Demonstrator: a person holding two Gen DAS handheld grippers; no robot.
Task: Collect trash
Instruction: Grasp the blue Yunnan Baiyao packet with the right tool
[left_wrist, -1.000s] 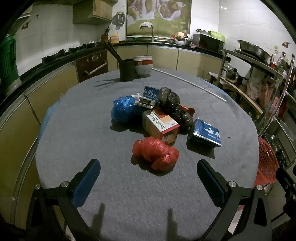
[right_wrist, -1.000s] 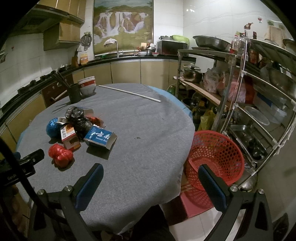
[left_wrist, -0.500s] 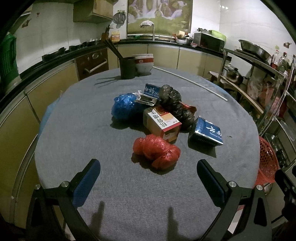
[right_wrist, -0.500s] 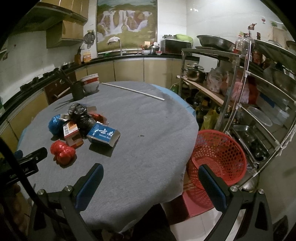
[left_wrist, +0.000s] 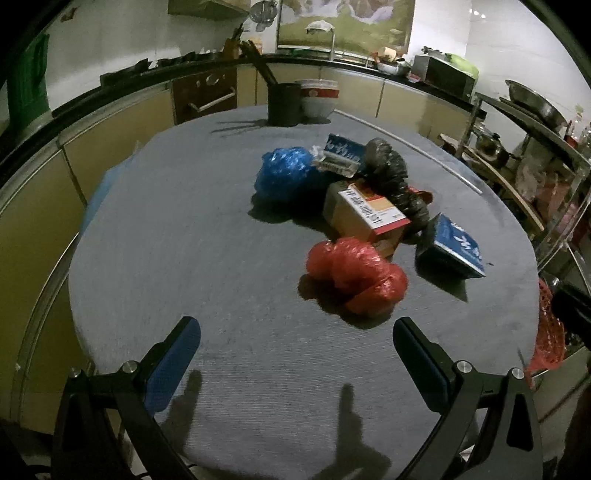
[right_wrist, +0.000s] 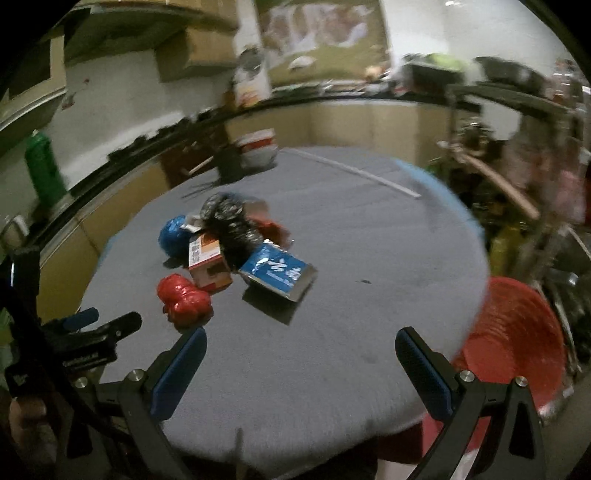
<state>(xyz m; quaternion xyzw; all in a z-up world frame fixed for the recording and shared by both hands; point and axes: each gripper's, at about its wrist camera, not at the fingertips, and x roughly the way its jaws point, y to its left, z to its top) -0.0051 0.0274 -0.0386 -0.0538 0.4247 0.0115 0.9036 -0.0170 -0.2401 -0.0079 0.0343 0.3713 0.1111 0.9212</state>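
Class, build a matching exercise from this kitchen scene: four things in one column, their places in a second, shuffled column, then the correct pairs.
Things:
1. red bag
2. blue bag
3. red basket
4. bowls

Places:
A. beside the dark cup at the table's far edge
B. off the table, low at its right
C. nearest the left gripper
D. left end of the pile

Pairs: 1-C, 2-D, 3-B, 4-A

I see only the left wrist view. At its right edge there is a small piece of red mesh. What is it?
Observer: It is a red basket, standing beside the table, lower than the tabletop.
Operator: Is any trash inside it?
Observer: I see none in the part that shows, but the right wrist view is blurred.
Operator: What is the right gripper doing?
Observer: The right gripper is open and holds nothing, above the table's near edge.
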